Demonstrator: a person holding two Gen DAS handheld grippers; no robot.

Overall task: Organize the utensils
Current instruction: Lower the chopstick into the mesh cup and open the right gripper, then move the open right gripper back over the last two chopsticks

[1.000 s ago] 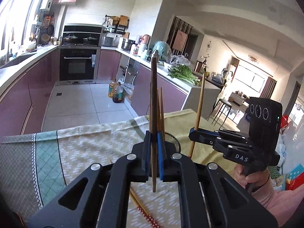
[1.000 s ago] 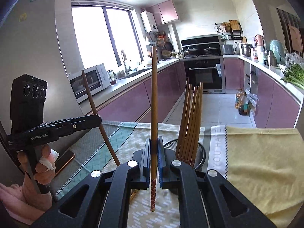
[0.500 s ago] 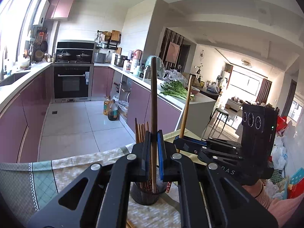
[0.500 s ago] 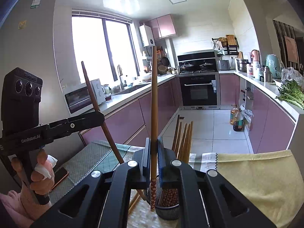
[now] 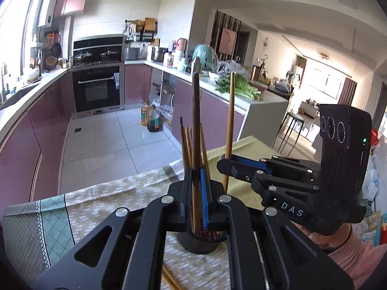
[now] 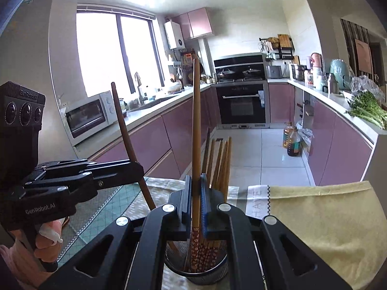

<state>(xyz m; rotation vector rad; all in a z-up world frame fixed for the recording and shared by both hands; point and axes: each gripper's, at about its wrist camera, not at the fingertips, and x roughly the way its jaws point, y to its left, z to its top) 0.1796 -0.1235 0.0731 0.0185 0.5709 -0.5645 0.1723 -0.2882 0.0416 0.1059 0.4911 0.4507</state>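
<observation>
Standing upright in each tongs, 1 chopstick, over holder.

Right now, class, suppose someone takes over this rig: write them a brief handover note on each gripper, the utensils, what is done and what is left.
Left gripper: shut on one dark brown wooden chopstick, upright over the black mesh holder.
Right gripper: shut on one light brown chopstick with a red patterned end, its tip in the holder's mouth.
Done: several chopsticks already stand in the holder.
Left: drop both held chopsticks in; at least one loose chopstick still lies on the patterned tablecloth.
</observation>
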